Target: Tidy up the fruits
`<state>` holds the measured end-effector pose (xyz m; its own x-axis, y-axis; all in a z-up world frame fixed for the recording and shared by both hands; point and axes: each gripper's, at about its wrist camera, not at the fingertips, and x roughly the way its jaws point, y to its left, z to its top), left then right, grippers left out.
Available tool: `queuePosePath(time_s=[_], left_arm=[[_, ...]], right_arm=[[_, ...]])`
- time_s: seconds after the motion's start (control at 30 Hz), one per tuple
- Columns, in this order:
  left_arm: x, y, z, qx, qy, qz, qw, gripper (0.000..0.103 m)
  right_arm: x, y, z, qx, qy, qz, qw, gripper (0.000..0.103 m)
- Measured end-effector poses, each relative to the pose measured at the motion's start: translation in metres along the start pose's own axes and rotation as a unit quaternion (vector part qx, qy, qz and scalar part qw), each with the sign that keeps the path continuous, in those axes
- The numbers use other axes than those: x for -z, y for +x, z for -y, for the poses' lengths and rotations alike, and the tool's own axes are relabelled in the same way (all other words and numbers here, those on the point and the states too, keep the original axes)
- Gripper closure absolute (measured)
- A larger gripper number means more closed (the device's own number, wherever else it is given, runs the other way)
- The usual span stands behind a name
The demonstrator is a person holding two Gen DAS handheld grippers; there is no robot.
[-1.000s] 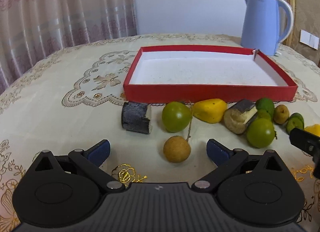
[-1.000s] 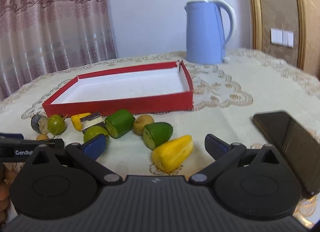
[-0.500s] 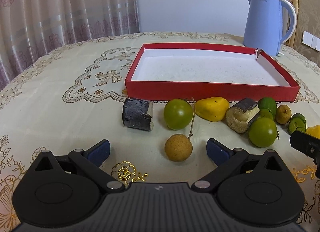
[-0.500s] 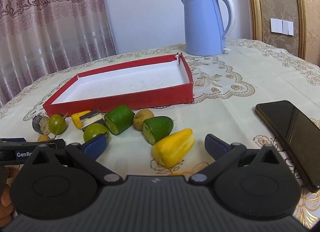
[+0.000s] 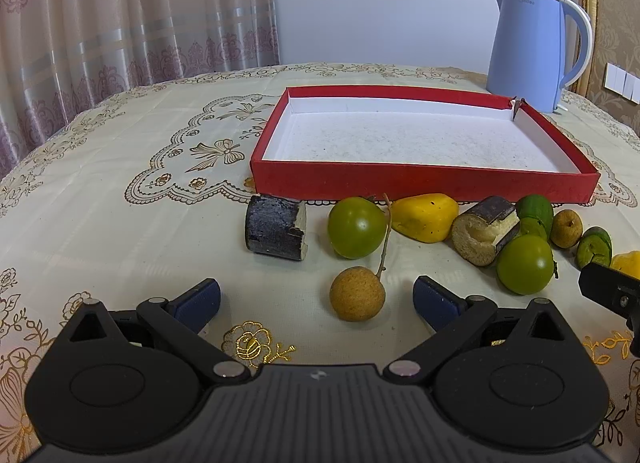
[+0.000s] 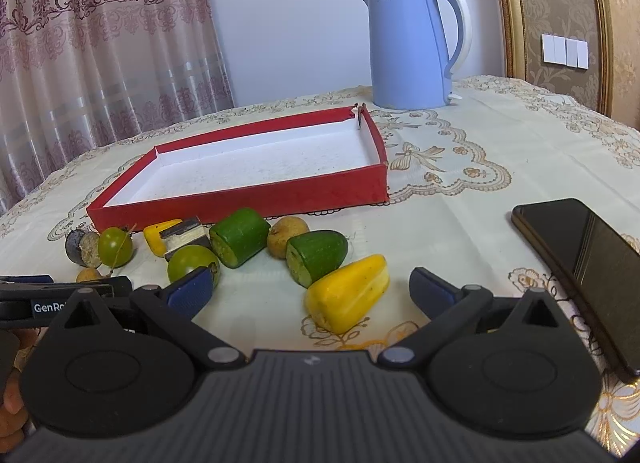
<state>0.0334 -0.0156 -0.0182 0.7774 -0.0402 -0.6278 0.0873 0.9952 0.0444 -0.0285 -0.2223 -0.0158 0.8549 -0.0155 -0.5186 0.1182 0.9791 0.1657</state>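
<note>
Fruits are spread in a loose row on the worktop [image 5: 100, 199], along the near wall of the red tray [image 5: 424, 183], and none lies inside it. In the left wrist view, going from 9 o'clock toward 3 o'clock, a dark cut piece [image 5: 276, 229] is seen first, then a green round fruit [image 5: 355, 228] just beside it, a yellow fruit [image 5: 425, 217], a dark-skinned piece with pale flesh [image 5: 484, 235], and a second green round fruit [image 5: 525, 265] touching that piece. A brown longan [image 5: 357, 294] with a thin stem lies nearer, between the spread fingers of the left tool [image 5: 316, 297], whose jaws stand wide apart and touch nothing. At 3 o'clock the tip of the other tool enters the view.

In the right wrist view, a green cut cylinder [image 6: 240, 236], a small brown fruit [image 6: 287, 237] and a green half [image 6: 317, 257] are seen at 12 o'clock of the right tool [image 6: 310, 289]. A yellow wedge-shaped fruit [image 6: 347, 293] lies between its parted fingers, not gripped; the jaws are held wide apart. A black phone [image 6: 580, 263] rests at 3 o'clock, well apart from the fruit. A blue kettle [image 6: 412, 43] stands beyond the tray's far corner.
</note>
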Motion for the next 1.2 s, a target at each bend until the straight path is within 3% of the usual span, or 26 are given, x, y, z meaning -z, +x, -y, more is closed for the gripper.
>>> queuePosePath(time_s=[0.9, 1.07, 1.2], left_arm=[[0.0, -0.004, -0.01, 0.015, -0.021, 0.009, 0.9996, 0.002], [0.001, -0.007, -0.003, 0.007, 0.008, 0.016, 0.9998, 0.027], [0.001, -0.013, 0.0, 0.027, 0.022, 0.018, 0.9993, 0.066]], right_arm=[[0.002, -0.003, 0.001, 0.001, -0.003, 0.004, 1.0, 0.0], [0.001, -0.005, 0.003, -0.005, -0.002, 0.008, 1.0, 0.0], [0.002, -0.011, -0.001, -0.008, -0.022, 0.013, 1.0, 0.0]])
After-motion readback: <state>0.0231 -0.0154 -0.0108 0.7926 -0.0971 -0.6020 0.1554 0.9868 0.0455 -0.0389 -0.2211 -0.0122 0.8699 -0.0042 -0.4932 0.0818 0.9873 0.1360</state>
